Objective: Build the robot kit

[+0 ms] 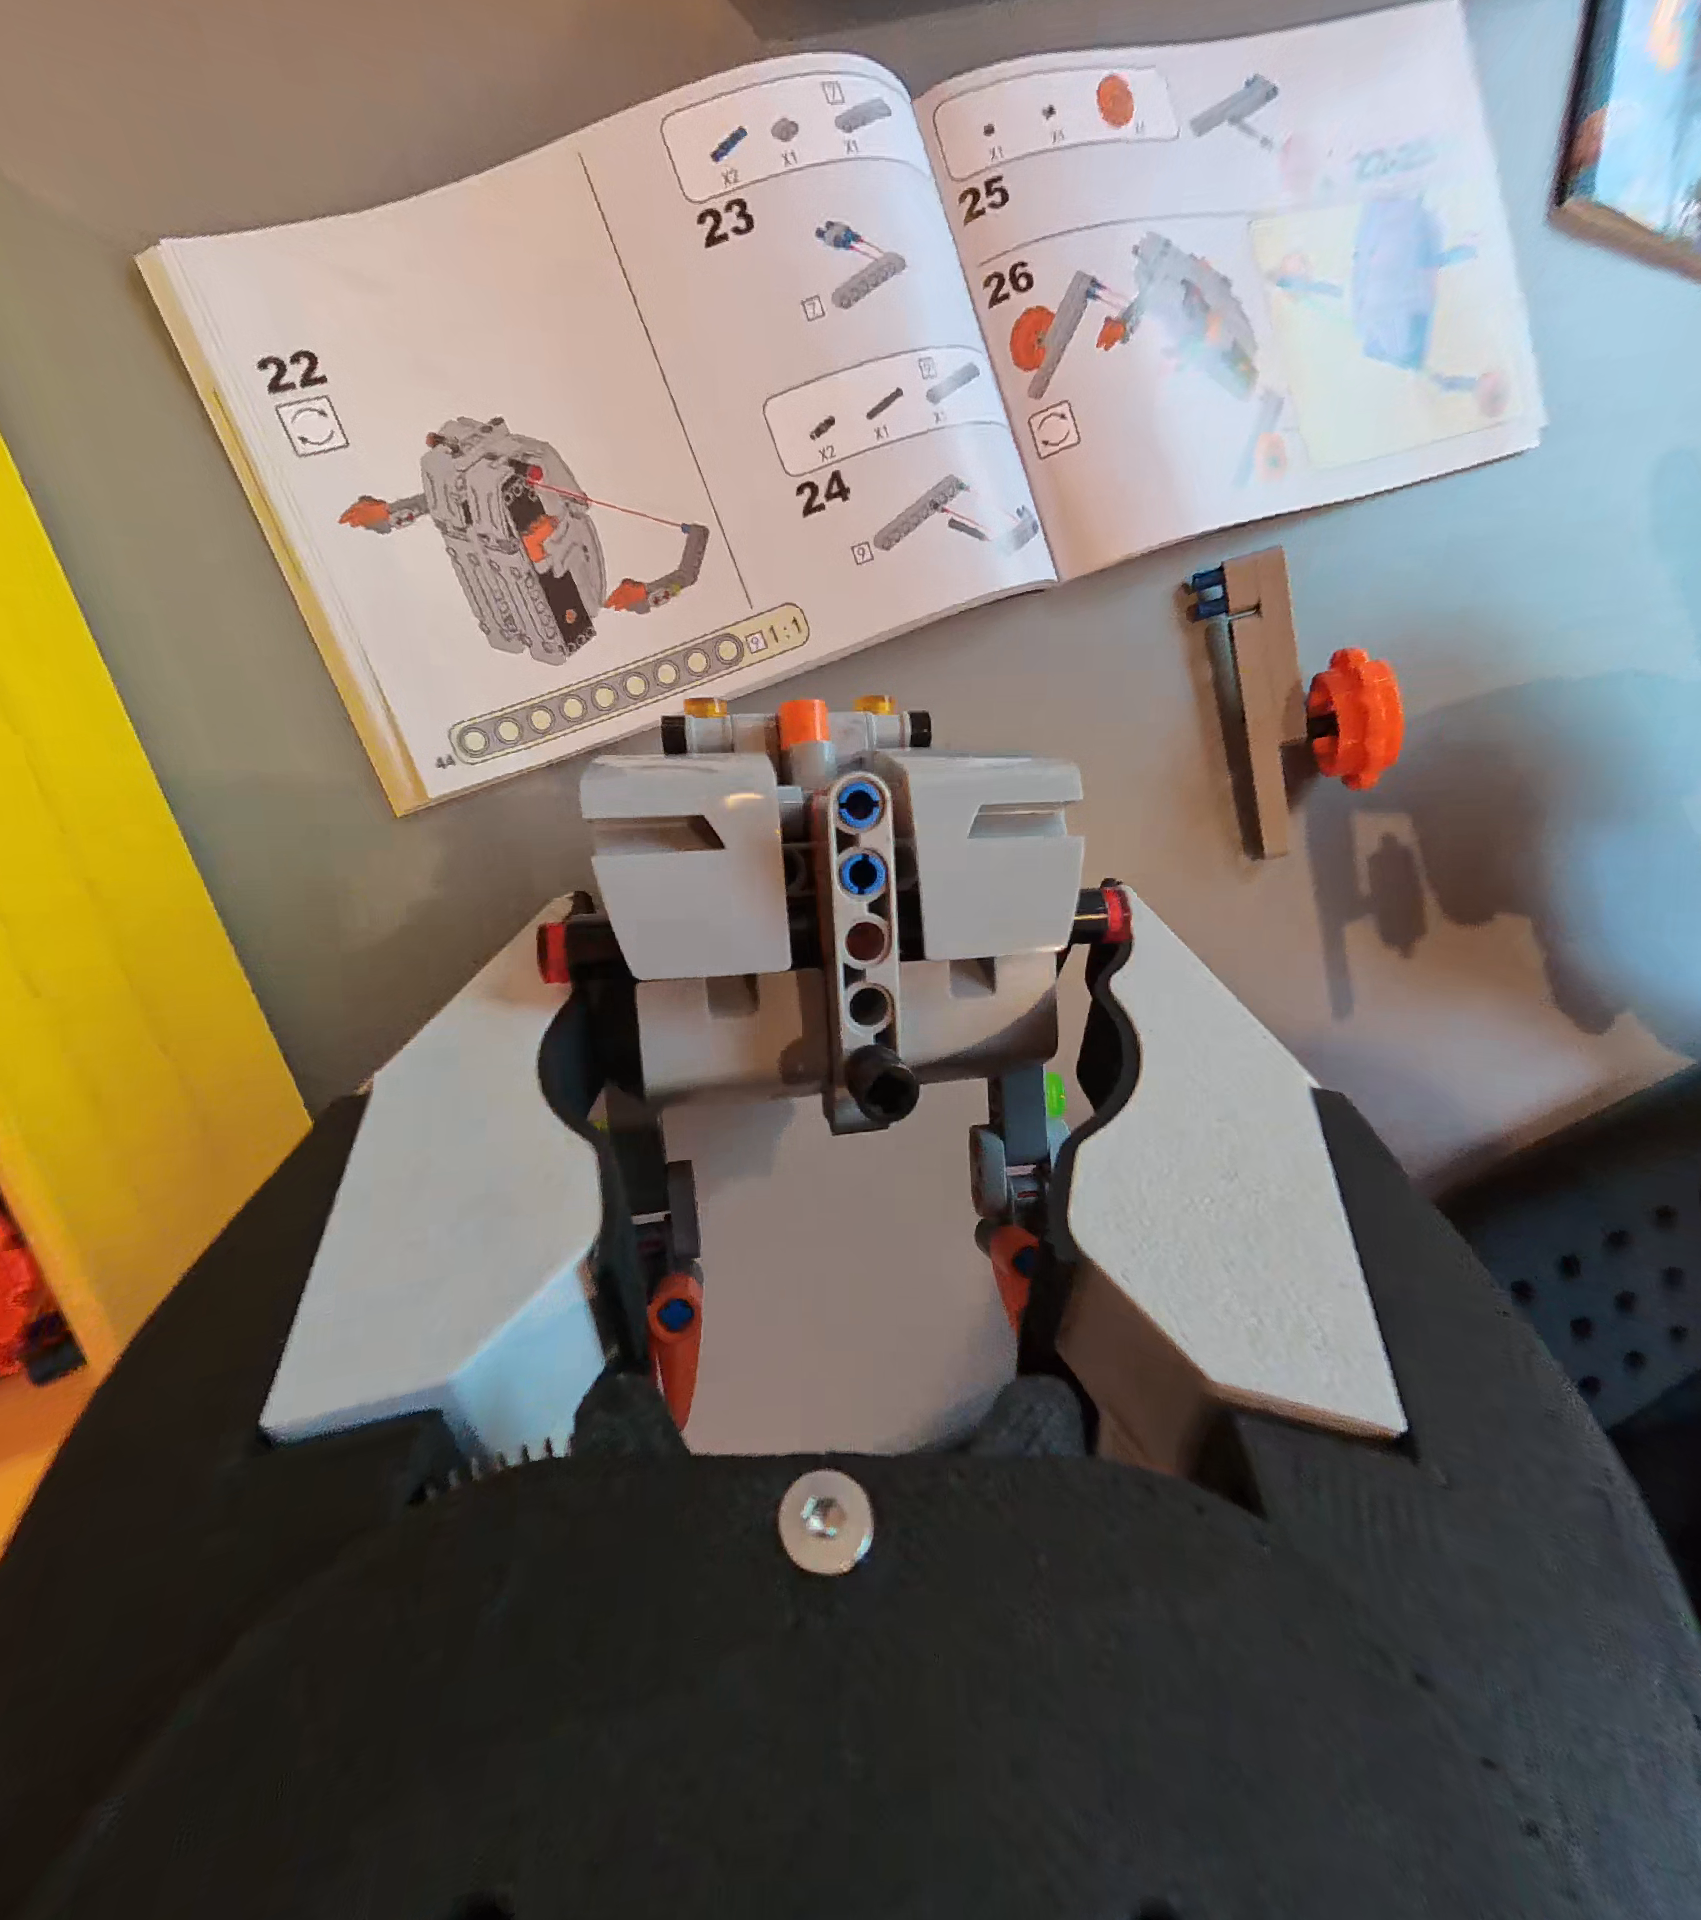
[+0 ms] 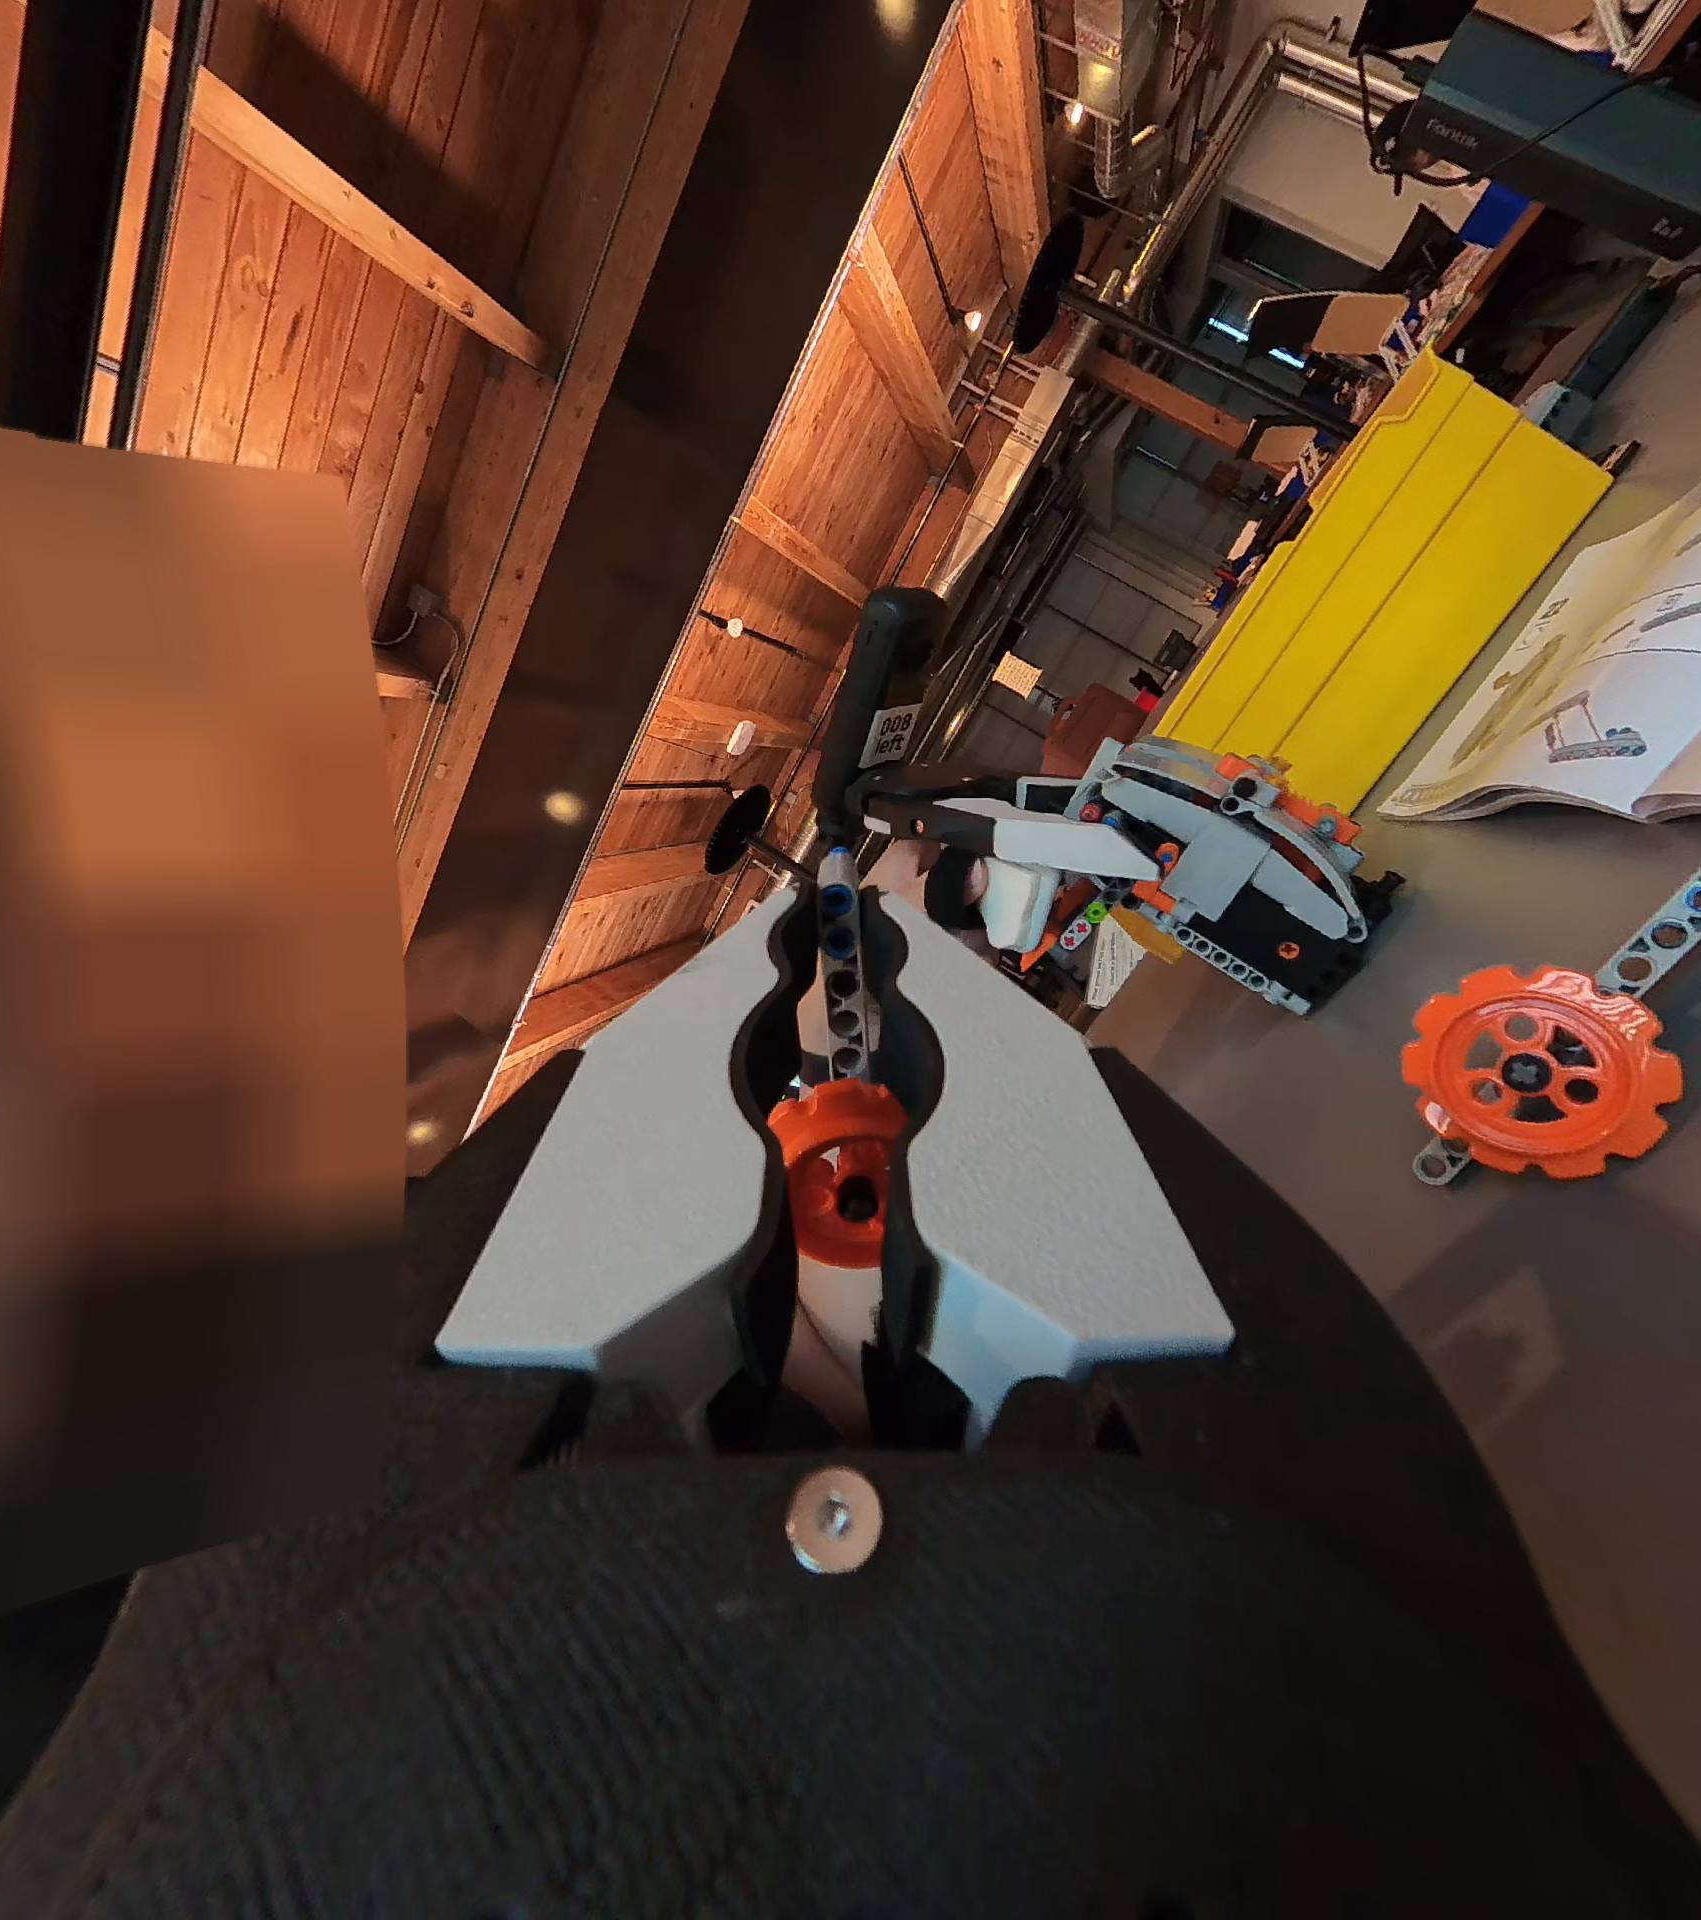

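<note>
**A:** What does the left gripper (image 1: 830,935) hold?

**B:** Its white fingers (image 1: 472,1195) clamp a grey brick-built model (image 1: 825,914) from both sides, above a grey table (image 1: 1552,935). A grey beam with blue pins (image 1: 861,935) runs down the model's front, and an orange cap (image 1: 804,722) sits at its far end.

**A:** And beyond it?

**B:** Just past the model, an open instruction booklet (image 1: 825,364) lies flat. To its right rests a small grey beam assembly with an orange knob (image 1: 1272,707). A yellow bin (image 1: 46,831) stands along the left edge.

**A:** The right gripper (image 2: 841,914)?

**B:** Narrowed around a thin grey beam with blue pins (image 2: 841,987), which carries a small orange gear (image 2: 835,1174) lying between the fingers.

**A:** Farther off in that view?

**B:** An orange toothed wheel on a grey beam (image 2: 1542,1070) lies on the table (image 2: 1448,1455) to the right. Farther off, the other gripper grips the grey model (image 2: 1241,873), with yellow bins (image 2: 1397,603) and the booklet (image 2: 1656,707) behind.
</note>
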A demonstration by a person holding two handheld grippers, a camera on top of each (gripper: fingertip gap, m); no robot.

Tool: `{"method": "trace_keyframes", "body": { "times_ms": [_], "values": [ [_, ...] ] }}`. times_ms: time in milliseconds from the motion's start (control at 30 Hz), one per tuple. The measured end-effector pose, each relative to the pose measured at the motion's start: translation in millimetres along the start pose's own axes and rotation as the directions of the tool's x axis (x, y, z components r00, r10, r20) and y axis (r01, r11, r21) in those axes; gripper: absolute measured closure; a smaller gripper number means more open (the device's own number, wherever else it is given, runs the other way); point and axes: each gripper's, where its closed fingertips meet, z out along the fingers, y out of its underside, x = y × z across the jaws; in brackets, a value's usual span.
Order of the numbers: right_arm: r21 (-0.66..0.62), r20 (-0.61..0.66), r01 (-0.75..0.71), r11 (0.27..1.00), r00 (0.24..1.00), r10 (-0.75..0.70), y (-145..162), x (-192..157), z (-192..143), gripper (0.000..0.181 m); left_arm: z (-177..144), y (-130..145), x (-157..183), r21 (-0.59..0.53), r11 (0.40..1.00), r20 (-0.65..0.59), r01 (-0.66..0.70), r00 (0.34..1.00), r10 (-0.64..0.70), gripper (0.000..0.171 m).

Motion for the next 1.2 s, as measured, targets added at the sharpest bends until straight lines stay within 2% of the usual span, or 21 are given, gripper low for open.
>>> {"method": "trace_keyframes", "body": {
  "times_ms": [200, 300, 433, 667, 833, 1100, 1200],
  "values": [
    [-0.064, -0.045, -0.009, 0.998, 0.999, 0.007, 11.7, 11.5, 4.7, 0.176, -6.0, -4.2, -8.2, 0.029, 0.996, -0.137, 0.086, 0.987, -0.082, 0.078],
    [-0.122, -0.088, 0.026, 0.992, 0.995, -0.037, 21.4, 19.7, 12.1, 0.176, -8.9, -6.9, -13.2, 0.041, 0.986, -0.224, 0.162, 0.963, -0.149, 0.078],
    [-0.197, -0.142, 0.034, 0.98, 0.988, -0.063, 36.9, 30.7, 30.2, 0.176, -8.1, -6.0, -2.6, 0.03, 0.973, -0.324, 0.227, 0.923, -0.205, 0.079],
    [-0.222, -0.299, -0.068, 0.973, 0.954, -0.001, 76.7, 68.6, 69.4, 0.176, -8.6, -3.4, 6.7, 0.1, 0.962, -0.326, 0.253, 0.922, -0.209, 0.079],
    [-0.195, -0.36, -0.126, 0.973, 0.932, 0.048, 86.8, 91.9, 92.6, 0.177, -13.5, 6.5, 4.9, 0.113, 0.95, -0.36, 0.29, 0.904, -0.232, 0.084],
    [-0.246, -0.491, -0.051, 0.968, 0.868, -0.079, 75.1, 126.9, 91.5, 0.176, -14.3, 8.0, 6.0, 0.134, 0.949, -0.379, 0.286, 0.9, -0.218, 0.084],
    [-0.252, -0.504, -0.07, 0.965, 0.861, -0.069, 74.8, 133.4, 89.8, 0.176, -14.8, 9.0, 7.0, 0.15, 0.947, -0.38, 0.285, 0.901, -0.211, 0.084]
  ]
}}
